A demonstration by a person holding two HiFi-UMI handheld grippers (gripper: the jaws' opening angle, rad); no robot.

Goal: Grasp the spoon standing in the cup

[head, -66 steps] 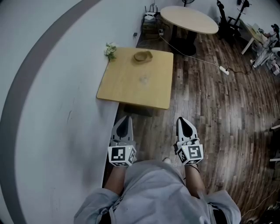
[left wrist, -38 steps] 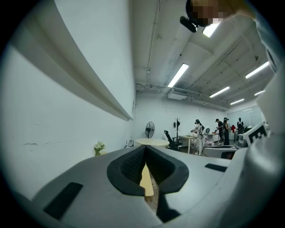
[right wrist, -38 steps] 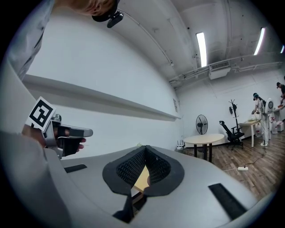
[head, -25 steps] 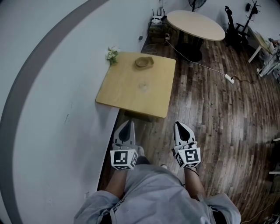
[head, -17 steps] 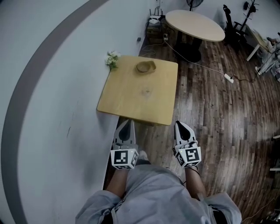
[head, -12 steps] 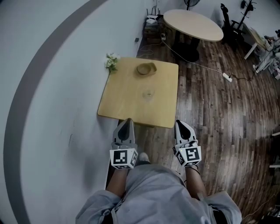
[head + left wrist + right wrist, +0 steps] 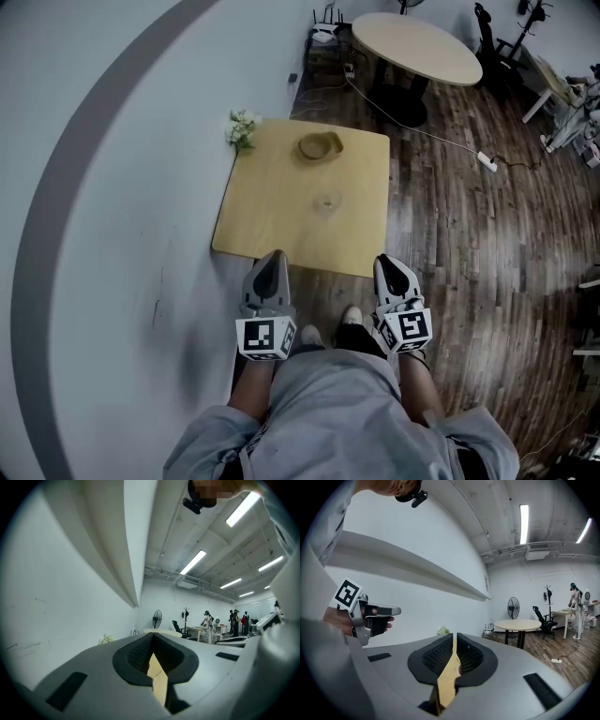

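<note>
A small clear cup (image 7: 326, 202) stands near the middle of the square wooden table (image 7: 272, 220); it is too faint to make out a spoon in it. My left gripper (image 7: 272, 257) is held level at the table's near edge, jaws together and empty. My right gripper (image 7: 388, 264) hovers just off the near right corner, also shut on nothing. In the left gripper view the left gripper (image 7: 152, 663) shows only a thin slit. The right gripper (image 7: 453, 656) looks the same in its own view, with the table top behind the slit.
A shallow wooden bowl (image 7: 319, 146) and a small bunch of flowers (image 7: 241, 127) sit at the table's far side. A white wall runs along the left. A round table (image 7: 420, 47) and a power strip (image 7: 486, 160) with its cable lie beyond on the wooden floor.
The person has walked forward, so the square table is closer to both grippers. The grippers have reached its near edge. Both pairs of jaws look the same as before.
</note>
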